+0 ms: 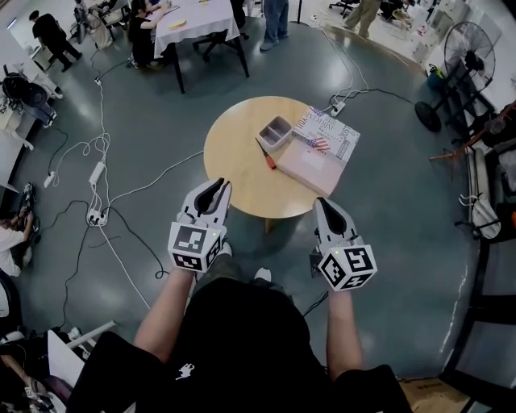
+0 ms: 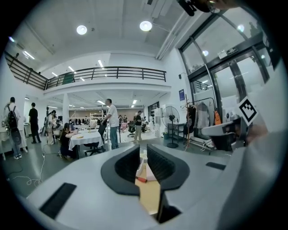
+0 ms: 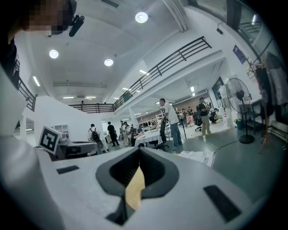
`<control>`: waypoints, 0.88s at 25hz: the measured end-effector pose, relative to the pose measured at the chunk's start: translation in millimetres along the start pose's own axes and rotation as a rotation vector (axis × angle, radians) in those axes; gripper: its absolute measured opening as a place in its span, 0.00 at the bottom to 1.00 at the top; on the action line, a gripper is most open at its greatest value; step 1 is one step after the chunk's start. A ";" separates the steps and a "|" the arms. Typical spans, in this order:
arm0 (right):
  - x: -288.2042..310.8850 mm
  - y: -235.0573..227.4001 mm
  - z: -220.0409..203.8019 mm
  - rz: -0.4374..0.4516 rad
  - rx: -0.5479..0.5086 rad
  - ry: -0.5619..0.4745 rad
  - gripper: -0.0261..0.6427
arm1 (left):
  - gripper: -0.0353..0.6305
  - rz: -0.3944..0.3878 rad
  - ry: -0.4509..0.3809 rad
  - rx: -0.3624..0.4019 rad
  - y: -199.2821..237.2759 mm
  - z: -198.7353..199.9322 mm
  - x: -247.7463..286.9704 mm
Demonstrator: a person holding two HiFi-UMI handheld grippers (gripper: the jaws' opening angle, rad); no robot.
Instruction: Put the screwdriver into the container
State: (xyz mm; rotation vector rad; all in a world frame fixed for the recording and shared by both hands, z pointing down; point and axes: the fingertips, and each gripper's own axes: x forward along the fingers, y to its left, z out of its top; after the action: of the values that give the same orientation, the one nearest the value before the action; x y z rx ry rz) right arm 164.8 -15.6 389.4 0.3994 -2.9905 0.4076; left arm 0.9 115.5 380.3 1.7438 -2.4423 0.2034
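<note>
A screwdriver with a red handle lies on the round wooden table, just left of a small grey open container. Both grippers hang in front of the table's near edge, well short of the screwdriver. My left gripper points at the table with a narrow gap between its jaws and nothing in it. Through that gap in the left gripper view the screwdriver shows on the table. My right gripper has its jaws together and holds nothing. In the right gripper view the tips meet.
A printed flat box lies on the table's right side, next to the container. Cables and a power strip run over the floor at left. A standing fan is at far right. People sit and stand round a cloth-covered table at the back.
</note>
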 end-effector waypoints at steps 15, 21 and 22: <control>18.6 -17.8 3.1 -0.057 -0.002 0.007 0.04 | 0.24 -0.064 0.019 0.004 10.6 -3.0 39.9; 44.0 -29.1 4.9 -0.082 0.009 0.015 0.04 | 0.30 -0.108 0.034 0.009 22.0 -2.1 72.1; 49.1 -30.0 6.3 -0.085 0.010 0.016 0.04 | 0.33 -0.120 0.035 0.011 24.3 -0.5 77.7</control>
State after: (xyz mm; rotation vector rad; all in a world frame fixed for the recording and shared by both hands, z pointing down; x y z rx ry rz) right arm 125.3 -57.2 397.3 0.5200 -2.9449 0.4157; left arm -47.1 51.2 394.5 1.8675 -2.3083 0.2330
